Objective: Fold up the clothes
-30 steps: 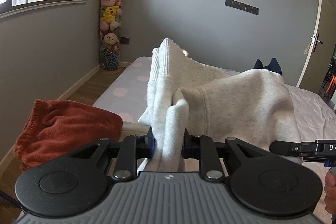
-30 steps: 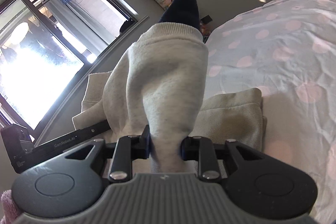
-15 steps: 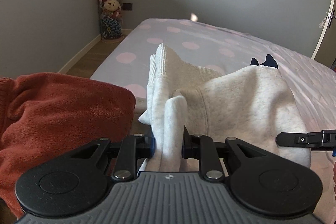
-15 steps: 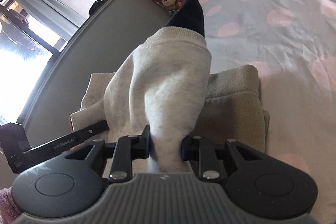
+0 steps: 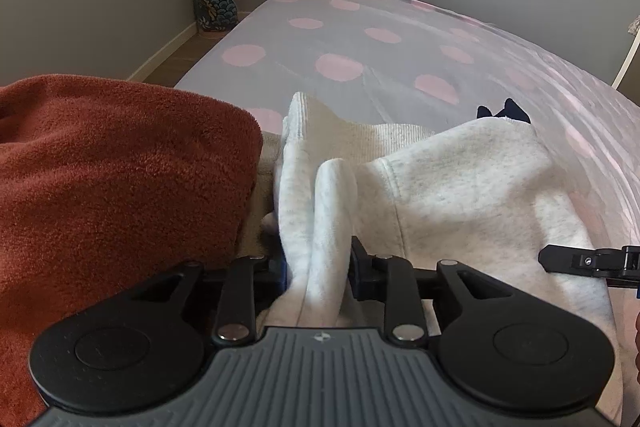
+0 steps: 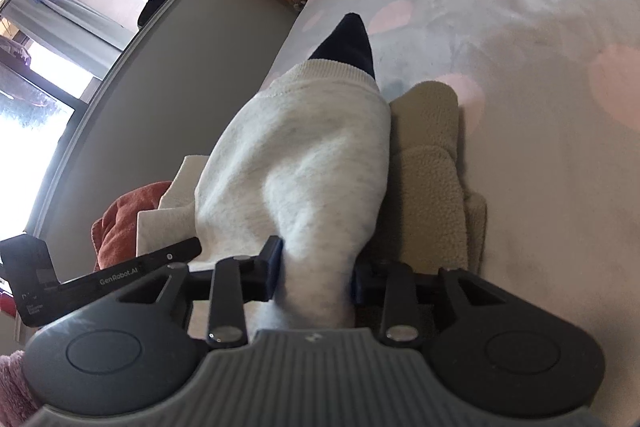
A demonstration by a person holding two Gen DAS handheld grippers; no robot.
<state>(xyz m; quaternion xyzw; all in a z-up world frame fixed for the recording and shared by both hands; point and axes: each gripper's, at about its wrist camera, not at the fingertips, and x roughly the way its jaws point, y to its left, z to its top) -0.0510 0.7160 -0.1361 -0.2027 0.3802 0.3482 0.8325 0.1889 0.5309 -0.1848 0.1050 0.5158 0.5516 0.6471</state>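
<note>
Left hand-held gripper (image 5: pixel 318 267) clamped on bunched folds of light grey sweatshirt (image 5: pixel 460 187); right hand-held gripper (image 6: pixel 316 275) clamped on another part of same garment. Sweatshirt held above polka-dot bed (image 5: pixel 360 39), over folded beige fleece (image 6: pixel 432 179). Rust-red fleece garment (image 5: pixel 112 167) just left of sweatshirt. Navy fabric (image 6: pixel 348 43) protruding beyond ribbed hem.

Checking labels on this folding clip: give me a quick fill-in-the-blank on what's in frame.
1. Both the left gripper and the right gripper are shut on the light grey ____.
2. The bedsheet has ____ polka dots.
3. The fuzzy rust-red garment lies to the ____ of the left gripper.

Missing words: sweatshirt; pink; left
</note>
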